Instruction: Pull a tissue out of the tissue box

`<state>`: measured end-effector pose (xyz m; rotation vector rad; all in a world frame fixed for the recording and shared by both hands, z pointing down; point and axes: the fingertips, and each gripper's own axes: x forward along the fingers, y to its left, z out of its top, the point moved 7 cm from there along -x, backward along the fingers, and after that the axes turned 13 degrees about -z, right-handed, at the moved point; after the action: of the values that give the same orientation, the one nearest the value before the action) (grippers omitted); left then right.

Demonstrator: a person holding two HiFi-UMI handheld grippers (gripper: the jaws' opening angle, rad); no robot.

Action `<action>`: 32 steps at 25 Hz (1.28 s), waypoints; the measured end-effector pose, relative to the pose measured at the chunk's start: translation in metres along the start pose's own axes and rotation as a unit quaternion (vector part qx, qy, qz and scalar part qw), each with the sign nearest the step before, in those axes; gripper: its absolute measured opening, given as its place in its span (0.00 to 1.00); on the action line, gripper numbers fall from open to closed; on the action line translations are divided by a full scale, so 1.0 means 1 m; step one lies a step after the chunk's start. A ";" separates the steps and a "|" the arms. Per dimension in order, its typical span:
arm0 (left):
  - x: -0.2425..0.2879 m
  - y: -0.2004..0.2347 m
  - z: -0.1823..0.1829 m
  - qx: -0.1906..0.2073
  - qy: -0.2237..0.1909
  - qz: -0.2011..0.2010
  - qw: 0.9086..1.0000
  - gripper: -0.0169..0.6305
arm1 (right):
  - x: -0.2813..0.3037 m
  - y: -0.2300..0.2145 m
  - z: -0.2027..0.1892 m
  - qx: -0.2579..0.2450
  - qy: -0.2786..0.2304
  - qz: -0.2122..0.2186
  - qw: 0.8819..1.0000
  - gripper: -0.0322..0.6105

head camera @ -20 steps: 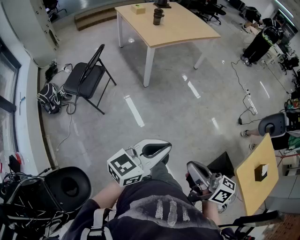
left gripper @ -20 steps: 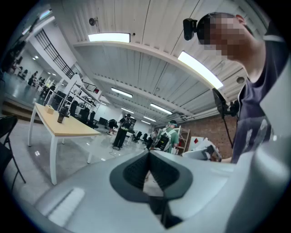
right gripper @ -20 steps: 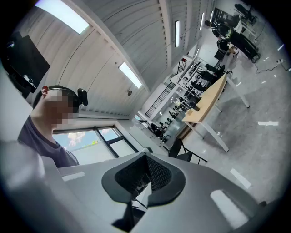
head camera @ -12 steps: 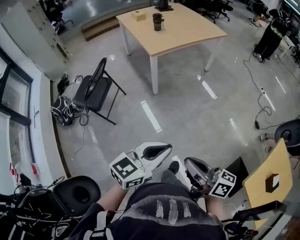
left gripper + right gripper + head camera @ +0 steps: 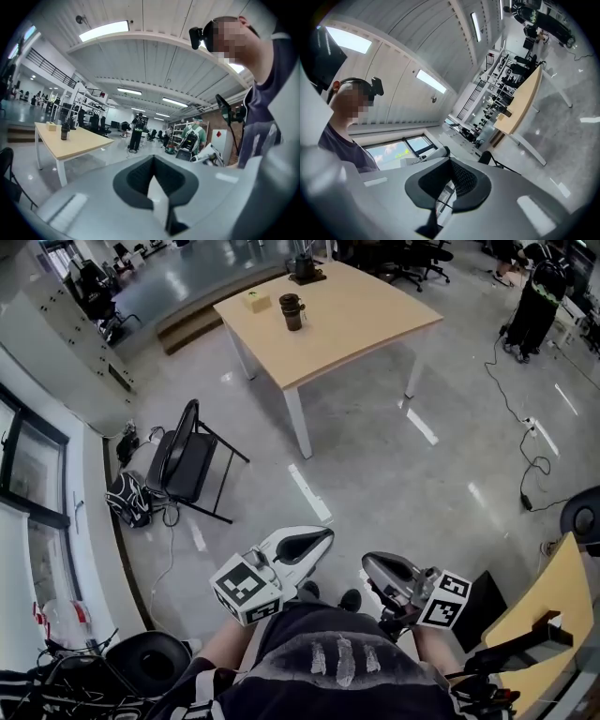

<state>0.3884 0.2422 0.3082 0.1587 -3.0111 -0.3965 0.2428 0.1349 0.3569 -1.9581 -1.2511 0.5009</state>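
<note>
The tissue box [image 5: 255, 301], small and yellowish, stands on the far corner of a light wooden table [image 5: 356, 324] at the top of the head view, beside a dark cup [image 5: 292, 311]. The left gripper view shows the box [image 5: 51, 125] far off on that table. My left gripper [image 5: 322, 537] is held level close to my body, its jaws shut with nothing between them. My right gripper [image 5: 371, 564] sits beside it, its jaws also together and empty. A wide stretch of floor separates both grippers from the table.
A black folding chair [image 5: 187, 460] and a backpack [image 5: 128, 500] stand on the floor at left. A round black stool [image 5: 150, 660] is at lower left. A second wooden tabletop [image 5: 553, 610] lies at lower right. Cables [image 5: 534, 460] trail at right near a standing person [image 5: 539, 287].
The head view has swung, so the table and chair sit differently in the frame and the right-hand tabletop has slid towards the edge. Both grippers stay shut near my body.
</note>
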 end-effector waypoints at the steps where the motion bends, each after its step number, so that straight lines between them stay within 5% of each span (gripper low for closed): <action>1: 0.001 0.010 0.002 -0.004 -0.006 0.002 1.000 0.03 | 0.005 -0.003 0.006 -0.007 0.002 -0.003 1.000 0.05; 13: -0.007 0.140 0.027 -0.014 -0.056 -0.064 0.996 0.03 | 0.106 -0.026 0.068 -0.033 -0.040 -0.070 0.996 0.05; 21: -0.048 0.208 0.028 -0.040 -0.076 -0.063 0.994 0.03 | 0.185 -0.017 0.060 -0.049 -0.002 -0.096 0.994 0.05; 32: -0.028 0.241 0.032 -0.049 -0.069 -0.089 0.992 0.03 | 0.188 -0.040 0.075 -0.010 -0.031 -0.152 0.988 0.05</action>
<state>0.3913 0.4847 0.3385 0.4107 -3.1131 -0.5933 0.2527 0.3412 0.3510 -1.7362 -1.5673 0.3955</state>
